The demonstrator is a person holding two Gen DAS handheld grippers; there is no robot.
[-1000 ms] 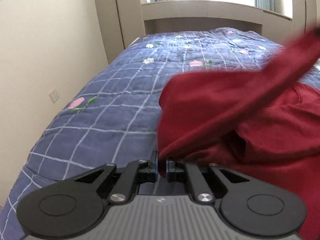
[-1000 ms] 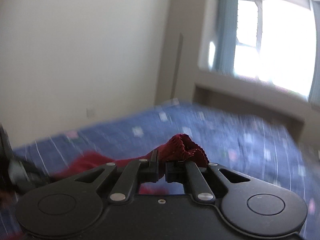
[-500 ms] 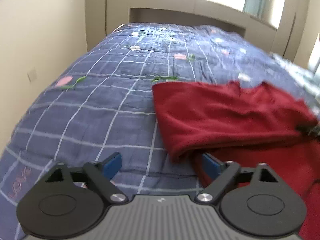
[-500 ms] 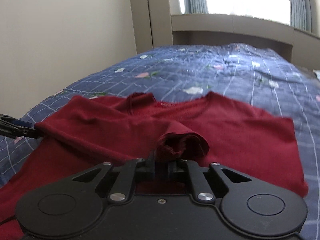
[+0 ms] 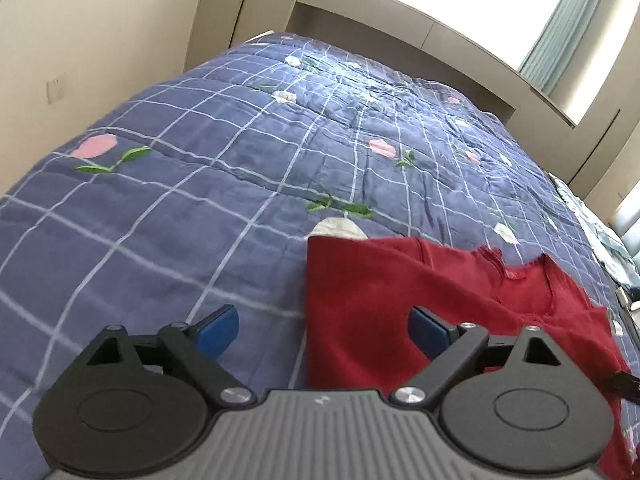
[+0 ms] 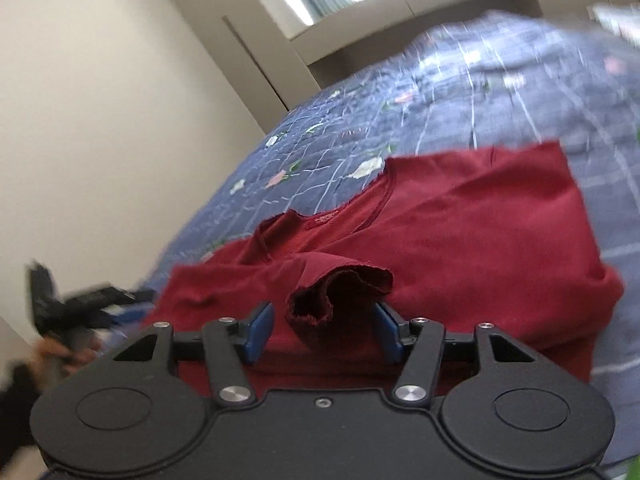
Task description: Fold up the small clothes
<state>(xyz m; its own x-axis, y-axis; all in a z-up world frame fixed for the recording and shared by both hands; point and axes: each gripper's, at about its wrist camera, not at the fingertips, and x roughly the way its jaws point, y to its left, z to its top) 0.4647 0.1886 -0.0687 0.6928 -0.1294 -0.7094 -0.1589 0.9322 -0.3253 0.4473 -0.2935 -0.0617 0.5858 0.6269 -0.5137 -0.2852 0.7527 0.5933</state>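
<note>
Between the spread blue pads of the right gripper (image 6: 324, 330), a sleeve cuff (image 6: 340, 292) is being left loose: the jaws are standing open and nothing is being pinched. The cuff is curling up into a hollow roll just ahead of the pads rather than lying flat. If the gripper is drawn back carelessly, the roll is likely to be snagged by a pad and the sleeve dragged off the body of the shirt (image 6: 460, 232), so that the fold is undone. If it is left as it is, a lump is being built into any fold laid over it.

The left gripper (image 5: 322, 330) is likewise being held with its jaws wide apart and empty. The shirt's straight folded edge (image 5: 310, 300) is lying between its pads, nearer the right-hand one, with bare bedspread (image 5: 200, 184) under the left-hand one. A closing pinch here risks gathering bedspread together with cloth.

Beyond both pairs of jaws, the dark red shirt is lying on the bedspread, its body mostly smooth and its neckline (image 6: 348, 212) turned away from the grippers. The right view is being blurred by motion, so the fine creases cannot be judged with confidence.
</note>
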